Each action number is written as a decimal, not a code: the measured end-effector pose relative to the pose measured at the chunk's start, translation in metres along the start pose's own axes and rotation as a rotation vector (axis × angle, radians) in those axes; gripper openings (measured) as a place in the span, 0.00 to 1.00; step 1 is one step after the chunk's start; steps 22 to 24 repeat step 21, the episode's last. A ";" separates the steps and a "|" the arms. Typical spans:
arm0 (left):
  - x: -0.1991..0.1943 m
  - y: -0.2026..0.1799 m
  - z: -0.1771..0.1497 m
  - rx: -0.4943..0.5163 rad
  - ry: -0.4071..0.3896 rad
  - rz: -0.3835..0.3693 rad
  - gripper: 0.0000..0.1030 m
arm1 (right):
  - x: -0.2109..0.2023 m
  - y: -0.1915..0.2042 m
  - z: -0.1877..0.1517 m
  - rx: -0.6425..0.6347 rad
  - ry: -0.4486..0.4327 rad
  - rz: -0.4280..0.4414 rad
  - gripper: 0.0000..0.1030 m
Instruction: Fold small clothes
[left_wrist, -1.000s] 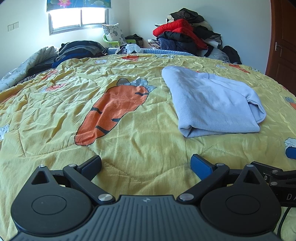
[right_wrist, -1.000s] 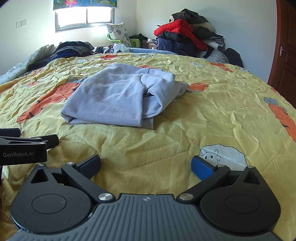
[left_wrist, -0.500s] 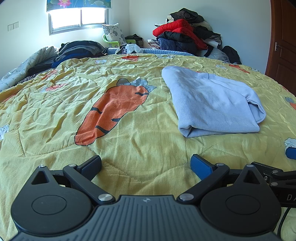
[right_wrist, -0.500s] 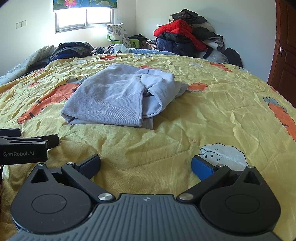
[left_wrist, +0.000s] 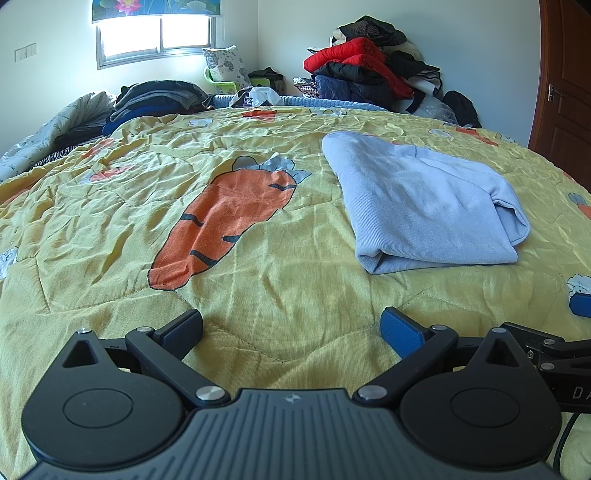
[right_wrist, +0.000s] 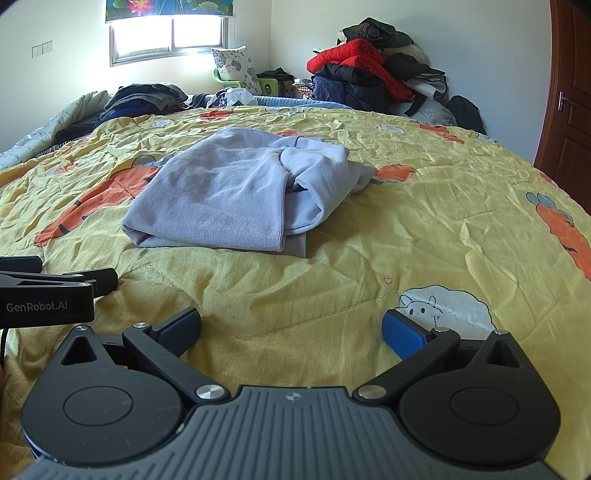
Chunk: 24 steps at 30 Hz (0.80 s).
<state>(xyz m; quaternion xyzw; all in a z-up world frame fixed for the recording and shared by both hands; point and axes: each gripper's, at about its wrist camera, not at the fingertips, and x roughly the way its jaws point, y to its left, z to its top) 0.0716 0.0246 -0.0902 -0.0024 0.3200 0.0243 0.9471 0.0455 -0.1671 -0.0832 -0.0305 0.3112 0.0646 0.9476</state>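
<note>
- Left wrist view, bottom of the frame: the left gripper (left_wrist: 291, 325) has its jaws spread wide and holds nothing, with bare yellow quilt (left_wrist: 258, 280) between the fingers.
- Right wrist view, bottom of the frame: the right gripper (right_wrist: 291, 325) is likewise spread wide and empty; the left gripper's side shows at the lower left edge, just beside it.
- Middle of the right wrist frame, left of centre: the pale blue sweatshirt (right_wrist: 236, 192) lies on the quilt, well apart from both grippers. In the left wrist frame it sits right of centre (left_wrist: 421, 199).
- It looks already folded into a rough rectangle, with a rounded fold along its near left edge and a ribbed hem showing at the near right corner.
- Judged as handling: soft, light knit that will sag and slide layer over layer rather than hold shape; not fragile.
- Best holds, in my judgement, are the thick near fold and the ribbed hem corner, pinching all layers together.
- Upper part of both frames: a heap of clothes (right_wrist: 369, 74) against the far wall, and a window (right_wrist: 170, 33) at upper left.
</note>
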 end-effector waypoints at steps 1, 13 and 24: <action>0.000 0.000 0.000 0.000 0.000 0.000 1.00 | 0.000 0.000 0.000 0.000 0.000 0.000 1.00; -0.002 0.006 0.001 -0.036 -0.008 -0.011 1.00 | 0.000 0.000 0.000 0.000 0.000 0.000 1.00; -0.002 0.010 0.002 -0.046 -0.009 -0.015 1.00 | 0.000 0.000 0.000 0.000 0.000 0.000 1.00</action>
